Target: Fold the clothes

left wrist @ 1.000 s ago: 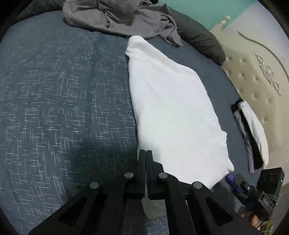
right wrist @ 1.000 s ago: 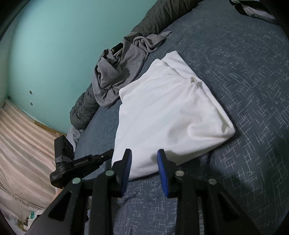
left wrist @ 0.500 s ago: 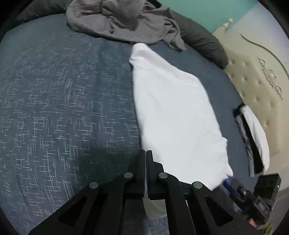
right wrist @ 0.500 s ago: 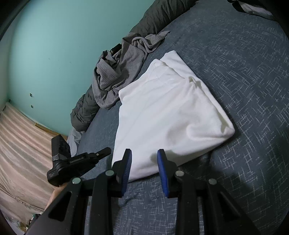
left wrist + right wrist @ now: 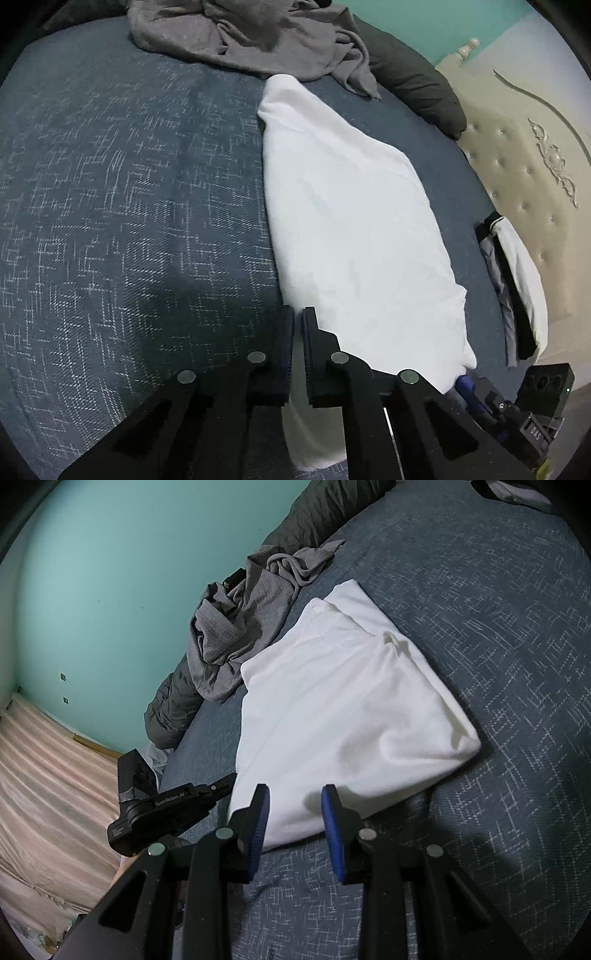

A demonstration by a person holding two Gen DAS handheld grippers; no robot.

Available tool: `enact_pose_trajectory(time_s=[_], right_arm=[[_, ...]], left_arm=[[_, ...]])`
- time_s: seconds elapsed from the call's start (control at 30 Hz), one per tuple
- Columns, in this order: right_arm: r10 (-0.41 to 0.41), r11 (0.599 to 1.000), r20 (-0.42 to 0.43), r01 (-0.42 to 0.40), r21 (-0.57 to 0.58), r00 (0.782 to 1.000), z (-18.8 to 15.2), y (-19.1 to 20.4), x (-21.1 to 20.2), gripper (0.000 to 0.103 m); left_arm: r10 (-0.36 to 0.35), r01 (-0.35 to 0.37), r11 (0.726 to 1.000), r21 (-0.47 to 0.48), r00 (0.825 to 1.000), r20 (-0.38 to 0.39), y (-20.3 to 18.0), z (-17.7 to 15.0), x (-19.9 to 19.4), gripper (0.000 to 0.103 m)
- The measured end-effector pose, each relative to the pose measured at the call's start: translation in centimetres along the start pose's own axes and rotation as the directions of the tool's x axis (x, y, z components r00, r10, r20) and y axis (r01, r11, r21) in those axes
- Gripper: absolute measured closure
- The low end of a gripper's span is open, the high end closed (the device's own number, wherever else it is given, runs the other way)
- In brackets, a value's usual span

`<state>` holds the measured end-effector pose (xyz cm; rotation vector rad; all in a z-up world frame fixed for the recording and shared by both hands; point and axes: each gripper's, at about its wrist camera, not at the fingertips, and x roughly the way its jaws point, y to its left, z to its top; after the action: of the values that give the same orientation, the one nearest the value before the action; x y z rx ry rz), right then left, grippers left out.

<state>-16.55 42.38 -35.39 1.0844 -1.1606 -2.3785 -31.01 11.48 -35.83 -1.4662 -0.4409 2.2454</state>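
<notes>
A white garment (image 5: 351, 229) lies folded into a long strip on the blue bed cover (image 5: 110, 203). My left gripper (image 5: 298, 321) is at its near edge, its jaws only a thin slit apart with white cloth in and under the slit. In the right wrist view the same white garment (image 5: 343, 709) spreads ahead of my right gripper (image 5: 295, 805). That gripper hovers open over the near hem, holding nothing. The left gripper (image 5: 221, 788) touches the garment's left edge there. The right gripper's blue tip (image 5: 465, 384) shows at the garment's far corner.
A crumpled grey garment (image 5: 258, 33) lies past the white one, against a dark rolled duvet (image 5: 410, 85). A small stack of folded clothes (image 5: 517, 280) rests by the tufted headboard (image 5: 517, 155). Beyond the bed's edge are a teal wall (image 5: 129, 572) and pale striped fabric (image 5: 48, 775).
The slit between my left fingers has widened slightly. The left gripper has shifted a little along the garment's edge. The right gripper stays open at the near hem.
</notes>
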Motion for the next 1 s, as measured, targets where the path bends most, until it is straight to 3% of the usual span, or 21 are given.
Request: enact_pose_trajectory(time_s=[0.4,0.63,0.77,0.83,0.93,0.97,1.0], right_arm=[[-0.001,1.0,-0.004,0.001,0.0,1.0,-0.1,0.0,0.3,0.074],[0.0,1.0,-0.007,0.0,0.0,1.0,-0.2,0.0,0.4,0.074],[-0.001,1.0,-0.007,0.001,0.002,1.0,0.0,-0.2,0.4,0.074],[-0.003,1.0,-0.006,0.003,0.005,1.0,0.0,-0.3,0.3,0.074],[-0.017,1.0,0.011,0.017,0.014,1.0,0.4,-0.8,-0.3,0.074],[-0.023,1.0,0.019,0.023,0.019,1.0,0.5,-0.9,-0.5,0.074],[-0.029,0.999,0.031,0.028,0.026,0.999,0.6,-1.2,-0.8,0.074]], left_arm=[[-0.012,0.015,0.999,-0.042,0.997,0.072,1.1,1.2,-2.2,0.102],[0.014,-0.013,0.997,-0.07,1.0,0.022,2.1,0.3,-1.1,0.102],[0.058,-0.056,0.997,-0.044,0.998,0.039,1.7,0.2,-1.6,0.102],[0.046,-0.045,0.999,-0.03,0.998,0.033,1.5,-0.2,-2.3,0.102],[0.023,-0.023,1.0,-0.016,1.0,0.009,1.3,-1.3,-2.6,0.101],[0.018,-0.018,1.0,-0.013,1.0,-0.001,1.2,-1.8,-2.5,0.097],[0.012,-0.012,1.0,-0.011,1.0,-0.011,1.2,-2.4,-2.5,0.086]])
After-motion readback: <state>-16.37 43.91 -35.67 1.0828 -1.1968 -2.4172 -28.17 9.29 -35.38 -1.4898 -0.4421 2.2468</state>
